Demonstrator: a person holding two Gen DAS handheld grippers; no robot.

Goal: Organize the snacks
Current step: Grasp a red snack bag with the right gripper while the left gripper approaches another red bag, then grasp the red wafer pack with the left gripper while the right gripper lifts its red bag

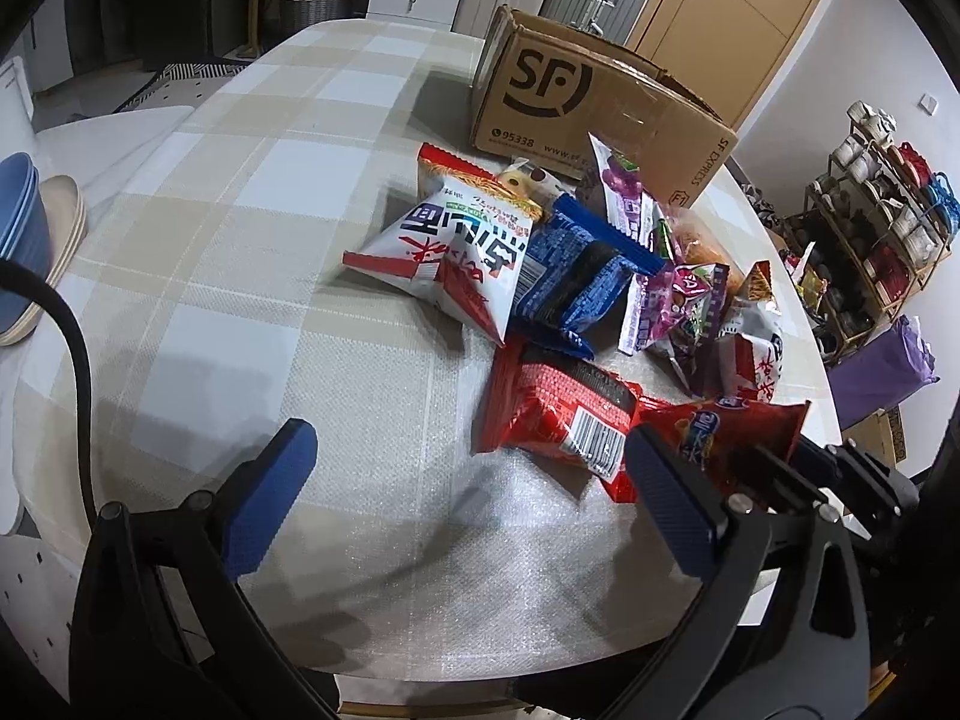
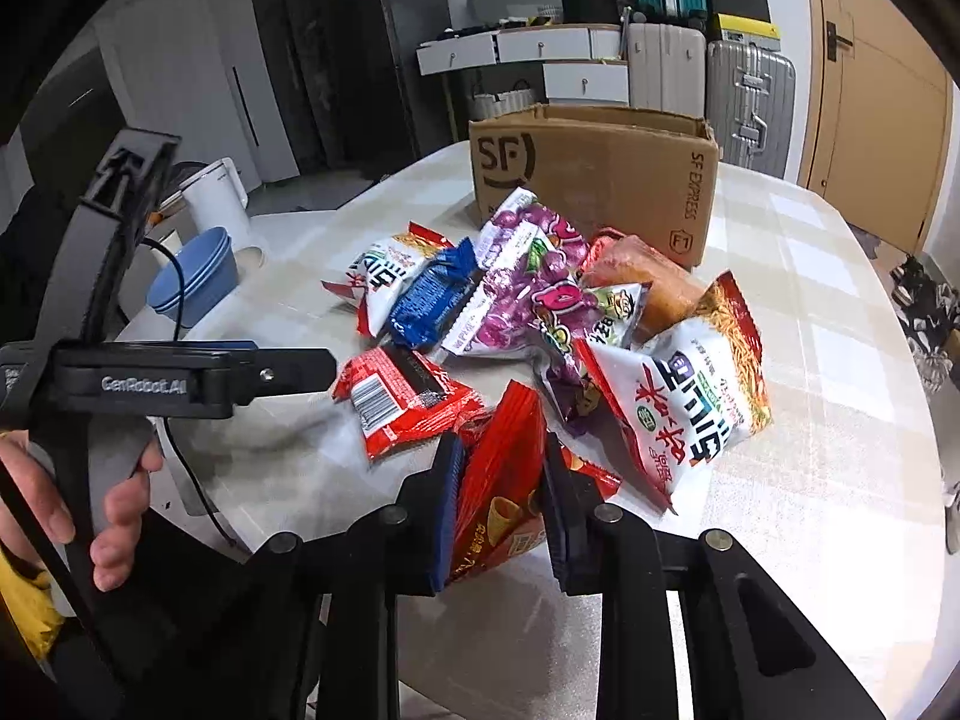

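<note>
A heap of snack bags lies on the checked tablecloth (image 1: 258, 276) in front of an open cardboard box (image 1: 600, 102) marked SF. My right gripper (image 2: 501, 450) is shut on a red snack bag (image 2: 510, 498), its blue pads pressing both sides and holding the bag on edge at the near side of the heap. Beside it lie a red packet with a barcode (image 2: 402, 402), a white and red noodle-snack bag (image 2: 684, 402), a blue packet (image 2: 426, 300) and a purple bag (image 2: 528, 282). My left gripper (image 1: 474, 492) is open over bare cloth, left of the red barcode packet (image 1: 558, 408).
Stacked blue bowls (image 1: 18, 222) and beige plates sit at the table's left edge, with a white kettle (image 2: 216, 198) beyond. A hand (image 2: 114, 516) holds the left gripper's handle. Suitcases, drawers and a shelf rack (image 1: 876, 240) stand around the table.
</note>
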